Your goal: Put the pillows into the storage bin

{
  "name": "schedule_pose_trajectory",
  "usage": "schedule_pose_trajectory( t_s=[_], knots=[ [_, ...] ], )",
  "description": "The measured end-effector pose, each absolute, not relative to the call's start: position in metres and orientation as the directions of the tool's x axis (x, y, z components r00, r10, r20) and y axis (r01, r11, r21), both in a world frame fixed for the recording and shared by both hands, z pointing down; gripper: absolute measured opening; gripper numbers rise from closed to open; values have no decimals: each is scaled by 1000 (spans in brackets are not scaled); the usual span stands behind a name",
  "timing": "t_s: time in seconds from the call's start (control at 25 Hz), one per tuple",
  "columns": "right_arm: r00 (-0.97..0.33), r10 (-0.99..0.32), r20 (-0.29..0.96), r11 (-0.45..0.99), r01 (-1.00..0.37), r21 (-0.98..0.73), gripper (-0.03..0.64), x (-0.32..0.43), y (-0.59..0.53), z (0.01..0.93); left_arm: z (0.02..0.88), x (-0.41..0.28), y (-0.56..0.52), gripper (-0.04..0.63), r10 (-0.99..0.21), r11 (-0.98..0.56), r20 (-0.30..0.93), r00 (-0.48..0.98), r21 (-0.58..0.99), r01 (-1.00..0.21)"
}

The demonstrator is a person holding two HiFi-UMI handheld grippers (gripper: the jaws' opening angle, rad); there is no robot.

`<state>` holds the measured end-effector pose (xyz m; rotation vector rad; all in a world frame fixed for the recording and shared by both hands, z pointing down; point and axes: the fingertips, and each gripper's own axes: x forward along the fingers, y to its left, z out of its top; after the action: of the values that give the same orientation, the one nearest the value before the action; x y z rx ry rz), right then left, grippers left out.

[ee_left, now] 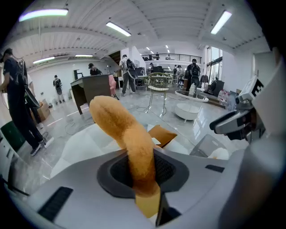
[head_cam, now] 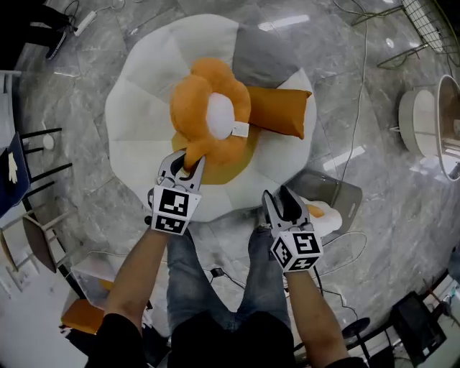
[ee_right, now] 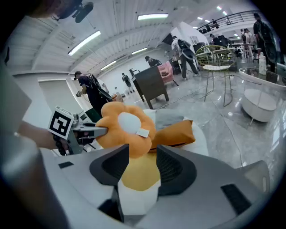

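Fuzzy orange flower pillow [head_cam: 210,113], left claw [head_cam: 188,162] clamped

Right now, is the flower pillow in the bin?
Out: left gripper pinches the flower pillow over the white cushion; bin sits apart.

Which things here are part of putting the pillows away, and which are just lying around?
Job:
- flower pillow, in the left gripper
- orange pillow
- grey pillow
- storage bin

Lying about:
- power strip
- round white table
- wire chair
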<state>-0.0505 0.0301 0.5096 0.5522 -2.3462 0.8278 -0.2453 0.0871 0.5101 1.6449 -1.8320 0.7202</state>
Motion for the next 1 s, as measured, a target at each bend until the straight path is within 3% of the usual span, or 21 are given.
schedule_pose_trajectory(
  t_s=[0.16,0.44,1.0],
  knots=[
    [-723,-247,645,690,-598,-407,209,-1,-17,510,501,-193,51,87,-700,53,712,-49,-17,-998],
    [-625,-401,669,519,-757,-396,207,87,-41,522,484,-115,-5,87,-722,-178,683,111,-29,-984],
    [-421,-561,713,189,-903,-385,203,224,-20,537,517,33,-57,91,-554,-616,742,377,-61,-786]
  ],
)
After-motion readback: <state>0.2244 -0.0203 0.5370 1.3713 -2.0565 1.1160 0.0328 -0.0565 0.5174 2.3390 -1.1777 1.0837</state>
